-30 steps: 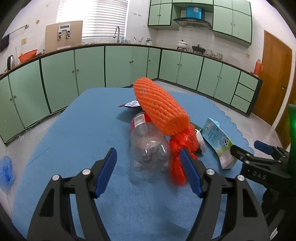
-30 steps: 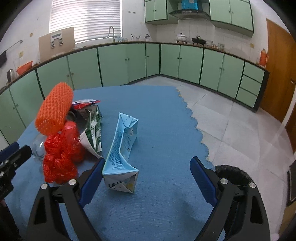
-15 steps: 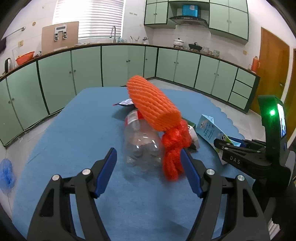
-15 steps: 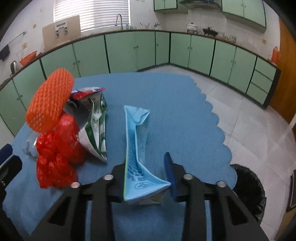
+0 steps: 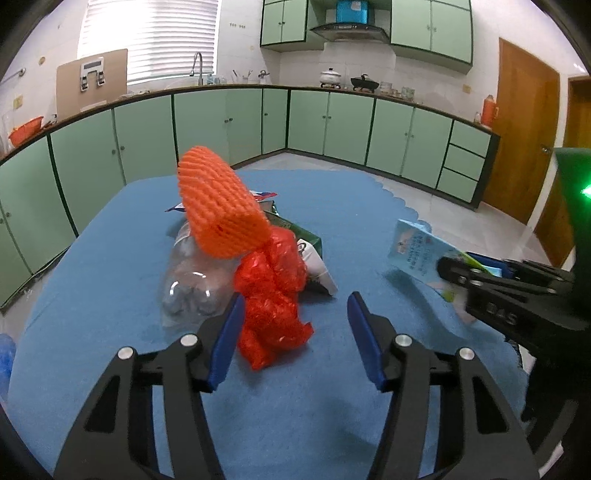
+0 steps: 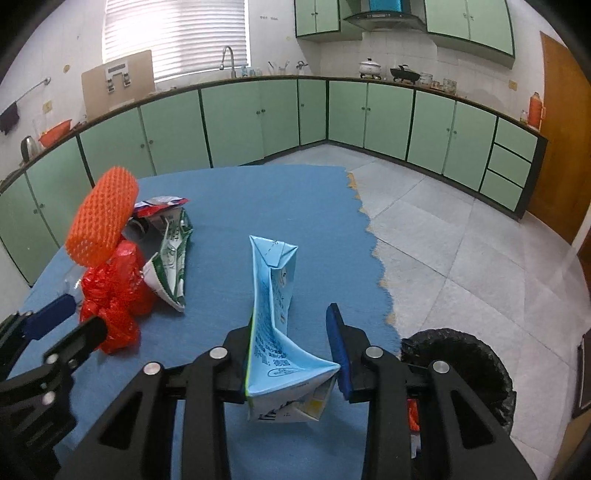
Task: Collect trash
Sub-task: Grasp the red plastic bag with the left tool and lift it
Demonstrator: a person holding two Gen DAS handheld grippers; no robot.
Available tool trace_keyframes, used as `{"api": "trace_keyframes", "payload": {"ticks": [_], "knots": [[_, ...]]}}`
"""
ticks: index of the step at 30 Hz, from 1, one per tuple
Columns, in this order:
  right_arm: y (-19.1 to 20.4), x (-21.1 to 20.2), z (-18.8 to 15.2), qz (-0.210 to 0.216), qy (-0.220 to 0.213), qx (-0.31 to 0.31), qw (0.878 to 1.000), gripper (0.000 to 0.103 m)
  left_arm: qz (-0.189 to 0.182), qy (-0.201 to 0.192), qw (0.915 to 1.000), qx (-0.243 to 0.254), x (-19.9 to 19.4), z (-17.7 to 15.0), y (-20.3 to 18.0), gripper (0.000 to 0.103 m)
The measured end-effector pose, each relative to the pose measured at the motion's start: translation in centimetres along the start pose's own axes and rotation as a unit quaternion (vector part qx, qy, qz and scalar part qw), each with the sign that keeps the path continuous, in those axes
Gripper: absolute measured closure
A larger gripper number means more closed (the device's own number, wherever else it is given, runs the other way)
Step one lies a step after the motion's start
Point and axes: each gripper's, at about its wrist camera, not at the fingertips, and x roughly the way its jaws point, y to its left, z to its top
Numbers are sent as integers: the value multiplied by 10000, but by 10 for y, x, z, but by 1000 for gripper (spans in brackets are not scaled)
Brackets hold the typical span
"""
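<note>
The right hand-held gripper (image 6: 291, 354) is clamped on a crumpled light-blue carton (image 6: 275, 295), its blue pads pressing the carton's flattened lower end from both sides, the folded top pointing away from the camera. Down to the right of that hand-held gripper, on the tiled floor (image 6: 443, 236), sits a round bin with a black liner (image 6: 476, 354), just off the scalloped edge of the blue cloth (image 6: 258, 192) that covers the counter.

The left hand-held gripper (image 5: 295, 332) is at about half width and its jaws are closing — the crumpled red plastic bag (image 5: 271, 295) lies partly between them, close against the left pad (image 5: 225, 339), while the right pad is clear of it, so nothing is gripped. The bag rests on the cloth. Touching it on the left is a clear plastic bottle (image 5: 188, 284) lying on its side, and leaning over both is an orange foam net sleeve (image 5: 218, 206), tilted up and away. Behind the bag, a flattened green-and-white carton (image 6: 171, 262) lies on the cloth, with a small red-and-blue wrapper (image 6: 159, 203) beyond it near the far end of the sleeve.

Farther back — past the cloth — runs a long curve of pale green cabinets (image 6: 236, 122) under a worktop with a tap (image 6: 229, 59), a white pot (image 6: 369, 68) and a black pan (image 6: 404, 74), and a window blind (image 6: 177, 33) above.
</note>
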Motion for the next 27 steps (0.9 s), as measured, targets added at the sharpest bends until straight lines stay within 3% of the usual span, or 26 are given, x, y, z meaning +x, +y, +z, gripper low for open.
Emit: {"api": "trace_keyframes", "payload": {"ticks": [8, 9, 11, 17, 20, 27], "knots": [[-10, 4, -3, 72, 39, 128, 9999, 69, 321, 331, 9989, -128, 30, 8, 1, 49], [-11, 4, -4, 81, 39, 127, 9999, 69, 361, 399, 9984, -161, 33, 8, 2, 51], [-11, 4, -5, 96, 36, 111, 9999, 69, 355, 542, 9974, -309, 39, 6, 6, 68], [-11, 4, -5, 114, 1, 41, 9999, 69, 293, 529, 9968, -525, 32, 3, 15, 88], [-9, -2, -6, 109, -80, -20, 9999, 69, 232, 473, 9970, -567, 24, 1, 15, 95], [-10, -19, -5, 147, -248, -22, 9996, 69, 105, 317, 9981, -526, 3, 0, 6, 96]]}}
